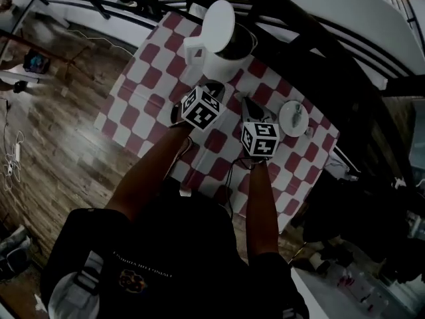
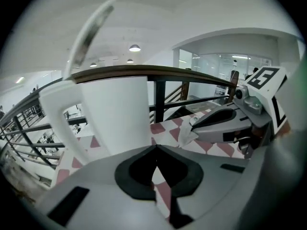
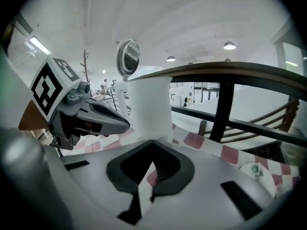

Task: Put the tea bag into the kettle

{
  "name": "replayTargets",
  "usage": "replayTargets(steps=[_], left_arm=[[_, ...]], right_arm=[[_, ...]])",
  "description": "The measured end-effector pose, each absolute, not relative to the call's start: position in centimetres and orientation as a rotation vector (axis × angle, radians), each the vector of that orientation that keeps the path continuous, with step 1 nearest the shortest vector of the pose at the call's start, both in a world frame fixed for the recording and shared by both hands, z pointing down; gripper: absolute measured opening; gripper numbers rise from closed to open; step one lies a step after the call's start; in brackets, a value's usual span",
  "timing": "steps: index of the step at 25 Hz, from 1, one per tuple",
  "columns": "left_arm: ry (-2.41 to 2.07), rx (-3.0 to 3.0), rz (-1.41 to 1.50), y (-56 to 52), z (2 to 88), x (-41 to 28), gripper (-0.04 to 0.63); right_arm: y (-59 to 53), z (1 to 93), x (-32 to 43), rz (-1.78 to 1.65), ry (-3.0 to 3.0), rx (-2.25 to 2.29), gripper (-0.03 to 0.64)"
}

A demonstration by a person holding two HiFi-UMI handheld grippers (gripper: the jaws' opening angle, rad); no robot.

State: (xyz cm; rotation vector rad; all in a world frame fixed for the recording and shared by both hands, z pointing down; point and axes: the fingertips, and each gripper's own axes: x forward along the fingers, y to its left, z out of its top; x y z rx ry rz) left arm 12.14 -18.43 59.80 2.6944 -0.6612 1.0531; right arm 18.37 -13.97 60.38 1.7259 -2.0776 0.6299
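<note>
With the right gripper (image 3: 153, 142) pinching the tea bag (image 2: 185, 134) just beside the electric kettle (image 1: 220, 55) and the left gripper (image 2: 156, 148) pressed together empty nearby, could snag the raised lid (image 1: 218, 20) and drop the bag outside the kettle

Kettle (image 1: 214, 60) smooth white plastic; table cover (image 1: 143, 102) probably cloth.

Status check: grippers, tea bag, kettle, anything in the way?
Left gripper shut, empty. Right gripper shut on what looks like the tea bag. Kettle dead ahead, lid up. Nothing in between; plate off to the right.
</note>
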Motion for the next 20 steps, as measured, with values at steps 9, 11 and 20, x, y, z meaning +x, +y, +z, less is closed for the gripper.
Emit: replayTargets(steps=[9, 11, 20], left_arm=[[-0.943, 2.551, 0.997, -21.6, 59.6, -0.9, -0.002], [-1.001, 2.515, 0.987, -22.0, 59.6, -3.7, -0.002], [-1.121, 2.412, 0.97, -21.6, 60.6, -10.4, -0.002]], right_arm=[[-18.8, 59.9, 6.4, 0.554, -2.234, 1.479, 0.011], [-19.6, 59.8, 3.9, 0.539, -2.265, 1.426, 0.011], [-20.0, 60.7, -2.8, 0.52, -2.326, 1.28, 0.011]])
